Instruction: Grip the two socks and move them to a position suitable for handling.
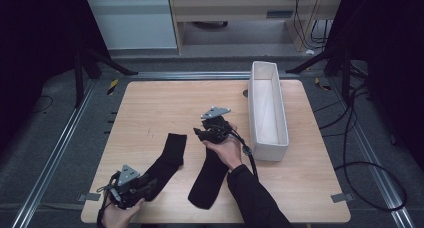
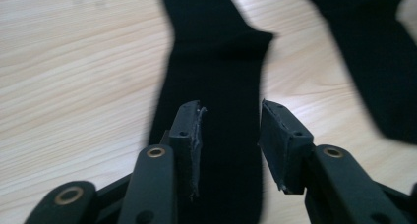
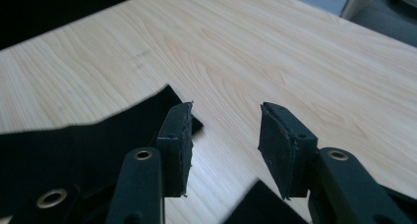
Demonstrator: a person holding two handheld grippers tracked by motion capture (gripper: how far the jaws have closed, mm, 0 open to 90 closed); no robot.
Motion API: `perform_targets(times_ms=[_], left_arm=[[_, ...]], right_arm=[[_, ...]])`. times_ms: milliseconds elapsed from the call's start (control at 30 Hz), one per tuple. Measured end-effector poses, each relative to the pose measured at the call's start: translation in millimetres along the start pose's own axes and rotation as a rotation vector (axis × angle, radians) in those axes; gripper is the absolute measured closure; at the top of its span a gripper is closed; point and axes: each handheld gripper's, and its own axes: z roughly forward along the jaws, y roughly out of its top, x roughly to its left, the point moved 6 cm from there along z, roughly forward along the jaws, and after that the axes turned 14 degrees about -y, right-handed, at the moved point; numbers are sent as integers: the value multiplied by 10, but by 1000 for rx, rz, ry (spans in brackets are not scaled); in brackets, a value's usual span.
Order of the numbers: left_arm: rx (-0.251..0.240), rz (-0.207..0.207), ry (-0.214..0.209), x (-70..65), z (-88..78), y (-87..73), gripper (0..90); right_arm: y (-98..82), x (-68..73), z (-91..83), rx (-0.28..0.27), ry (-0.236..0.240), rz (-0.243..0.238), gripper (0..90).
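The left gripper (image 1: 131,184), at seven o'clock on the bench (image 1: 150,103), has jaws apart over the left black sock (image 1: 167,163). The right gripper (image 1: 210,133), jaws apart and empty, is above the right black sock (image 1: 210,180) at six o'clock.

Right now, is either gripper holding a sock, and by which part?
Nothing is held. The left gripper stands open over the left sock; the right gripper stands open above bare table.
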Motion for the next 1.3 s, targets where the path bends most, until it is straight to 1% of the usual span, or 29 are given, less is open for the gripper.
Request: perform_targets(times_ms=[67,100,167,233,300,333,367,433,467,500,533,600,667,700,800,833,867,1000,1100,1133,1200,1233,1300], left_arm=[[7,13,-25,-102,63,28,565],[11,17,-42,-179,116,50,556],[20,32,-75,-285,189,76,546],[41,54,-107,-415,299,95,544],[54,70,-127,-516,386,104,552],[63,79,-144,-586,446,109,553],[67,82,-158,-628,483,113,560],[94,98,-192,-747,586,112,589],[94,98,-192,-747,586,112,603],[111,116,-216,-842,667,106,613],[125,129,-220,-879,704,98,618],[147,155,-216,-919,758,84,633],[179,179,-204,-922,796,63,667],[195,196,-191,-911,811,49,686],[205,215,-170,-878,813,47,714],[209,225,-155,-854,808,50,718],[216,226,-152,-834,801,48,722],[215,221,-135,-775,777,50,720],[195,208,-137,-749,748,65,689],[180,201,-138,-740,719,79,672],[148,194,-136,-695,627,116,634],[128,183,-130,-659,573,136,623],[95,163,-114,-553,450,166,602]], right_arm=[[-97,-77,-41,16,-14,3,556],[-135,-98,-47,26,-20,3,556],[-246,-148,-43,51,-37,-3,557],[-376,-191,-14,80,-55,-11,562],[-490,-214,25,105,-61,-9,573],[-531,-219,43,114,-64,-11,577],[-594,-227,74,127,-75,-19,583],[-673,-242,115,150,-91,-26,600],[-673,-242,115,150,-91,-26,600],[-751,-249,156,174,-99,-28,625],[-777,-246,167,181,-101,-30,632],[-815,-233,186,192,-103,-33,641],[-844,-225,207,191,-106,-34,645],[-847,-228,207,187,-107,-28,646],[-852,-237,205,186,-113,-23,646],[-854,-246,202,189,-118,-24,646],[-858,-257,199,190,-129,-21,646],[-874,-272,178,195,-147,-14,644],[-867,-269,176,199,-150,-11,636],[-855,-267,170,190,-146,-6,633],[-807,-255,141,151,-129,1,617],[-772,-243,121,129,-116,7,608],[-696,-225,78,93,-95,15,589]])
